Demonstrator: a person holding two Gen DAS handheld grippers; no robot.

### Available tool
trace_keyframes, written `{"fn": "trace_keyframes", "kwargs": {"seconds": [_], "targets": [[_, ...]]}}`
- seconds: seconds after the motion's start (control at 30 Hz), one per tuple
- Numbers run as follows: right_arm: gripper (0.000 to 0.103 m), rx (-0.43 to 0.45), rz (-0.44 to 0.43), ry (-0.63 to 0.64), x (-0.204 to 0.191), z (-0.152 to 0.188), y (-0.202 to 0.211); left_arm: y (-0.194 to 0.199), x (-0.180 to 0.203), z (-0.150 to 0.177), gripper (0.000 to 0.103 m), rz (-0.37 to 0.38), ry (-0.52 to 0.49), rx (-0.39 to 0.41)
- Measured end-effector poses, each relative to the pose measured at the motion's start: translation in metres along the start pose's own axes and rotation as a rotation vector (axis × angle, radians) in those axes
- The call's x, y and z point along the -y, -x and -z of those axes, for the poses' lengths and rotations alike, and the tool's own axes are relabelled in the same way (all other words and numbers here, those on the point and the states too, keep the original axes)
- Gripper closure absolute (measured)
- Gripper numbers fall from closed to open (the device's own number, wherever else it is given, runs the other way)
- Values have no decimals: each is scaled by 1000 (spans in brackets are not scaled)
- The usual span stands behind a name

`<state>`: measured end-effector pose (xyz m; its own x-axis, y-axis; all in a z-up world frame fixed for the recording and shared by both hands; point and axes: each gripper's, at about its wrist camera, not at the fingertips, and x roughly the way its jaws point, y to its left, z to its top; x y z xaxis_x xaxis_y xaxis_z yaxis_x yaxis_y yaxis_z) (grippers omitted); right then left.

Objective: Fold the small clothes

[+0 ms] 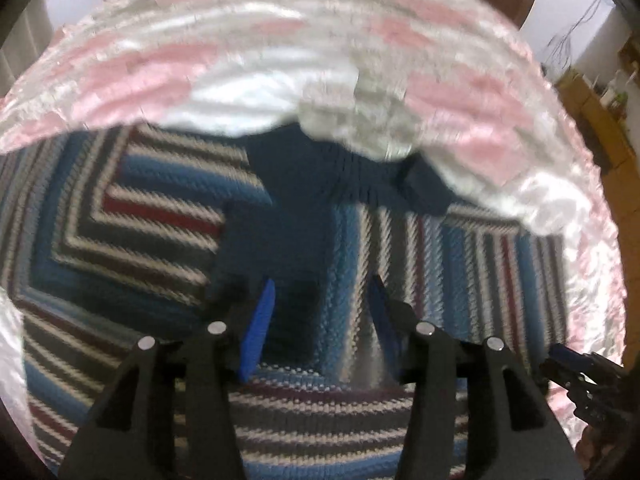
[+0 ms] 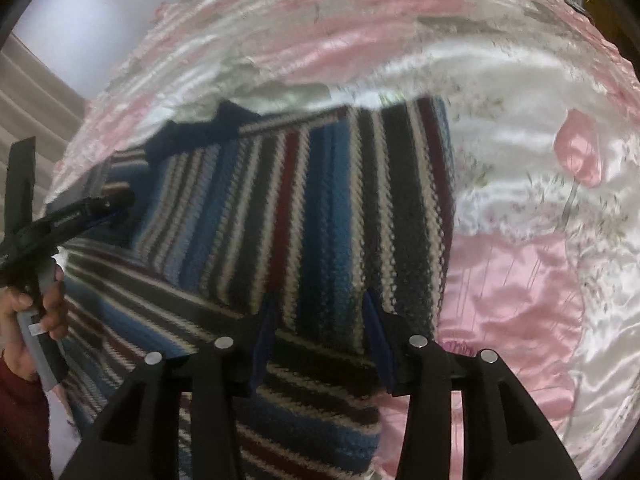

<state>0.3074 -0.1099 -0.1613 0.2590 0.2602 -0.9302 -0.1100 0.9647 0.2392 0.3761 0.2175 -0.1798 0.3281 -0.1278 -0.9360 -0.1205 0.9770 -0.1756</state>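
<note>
Left claw (image 1: pixel 320 300): spread, blue fingers (image 1: pixel 258 332) apart, nothing between them, hovering low over the sweater (image 1: pixel 132 216), pointing toward its navy collar (image 1: pixel 292 184). In the right wrist view it enters from the left edge, held in a hand (image 2: pixel 44 304) with a dark red sleeve (image 2: pixel 20 420) below it.

Right claw (image 2: pixel 318 312): also spread, empty, fingers (image 2: pixel 262 344) pointing along the sweater's right part, over a folded-in flap whose stripes run lengthwise across the body stripes under it. Cannot tell whether the tips touch the knit. Its tip shows at the lower right of the left wrist view.

Sweater: striped knit (blue, black, white, dark red), lying flat on the bed (image 2: pixel 520 280), with a side folded inward.

Surface: shiny satin bedspread, pink and white patches with a small floral print, wrinkled. Room: pale wall (image 2: pixel 100 12), beige curtain (image 2: pixel 32 92) at the left, wooden furniture (image 1: pixel 592 120) at the right. Both views are motion-blurred.
</note>
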Motion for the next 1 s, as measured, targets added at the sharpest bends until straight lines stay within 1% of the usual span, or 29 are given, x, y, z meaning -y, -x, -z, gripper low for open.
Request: {"fn": "trace_keyframes", "kwargs": {"seconds": [0.07, 0.17, 0.27, 0.3, 0.43, 0.5, 0.53, 0.57, 0.6, 0.63, 0.67, 0.7, 0.73, 0.8, 0.83, 0.87, 0.93, 1.0], "targets": [[59, -1, 7, 2, 3, 5, -8, -15, -5, 5, 57, -13, -3, -18], [59, 3, -15, -23, 11, 7, -15, -21, -8, 8, 57, -4, -28, -2], [59, 7, -37, -58, 17, 7, -21, -23, -9, 8, 57, -2, -30, -4], [59, 11, -34, -61, 16, 8, -22, -23, -9, 8, 57, -6, -33, -6], [58, 19, 27, -24, 4, 8, -22, -21, -8, 7, 57, -11, -32, -12], [57, 18, 36, -36, 2, 6, -19, -14, -6, 6, 57, -23, -43, -14], [56, 18, 30, -51, 1, 5, -15, -7, -7, 6, 55, -32, -44, -11], [51, 30, 9, -72, -1, 5, -5, -1, -8, 7, 48, -27, -43, -5], [43, 47, -9, -79, -4, 5, 5, 11, -13, 9, 40, -8, -44, 9], [39, 65, -19, -72, -9, 6, 14, 20, -18, 11, 35, 2, -46, 21], [34, 79, -11, -53, -16, 7, 23, 33, -28, 14, 28, 2, -49, 42], [32, 87, -1, -31, -23, 9, 29, 44, -39, 17, 24, -8, -51, 60], [31, 89, 5, -15, -29, 10, 33, 50, -48, 19, 23, -16, -51, 69], [17, 68, 25, 0, -41, 12, 32, 63, -79, 23, 19, -49, -35, 68], [16, 53, 45, 6, -49, 12, 30, 67, -92, 23, 18, -59, -21, 65], [15, 49, 51, 12, -54, 12, 28, 73, -115, 24, 17, -78, 6, 63], [10, 47, 51, 27, -68, 13, 24, 82, -154, 25, 16, -121, 57, 60], [8, 43, 44, 41, -83, 12, 18, 91, -190, 24, 16, -163, 103, 59]]}}
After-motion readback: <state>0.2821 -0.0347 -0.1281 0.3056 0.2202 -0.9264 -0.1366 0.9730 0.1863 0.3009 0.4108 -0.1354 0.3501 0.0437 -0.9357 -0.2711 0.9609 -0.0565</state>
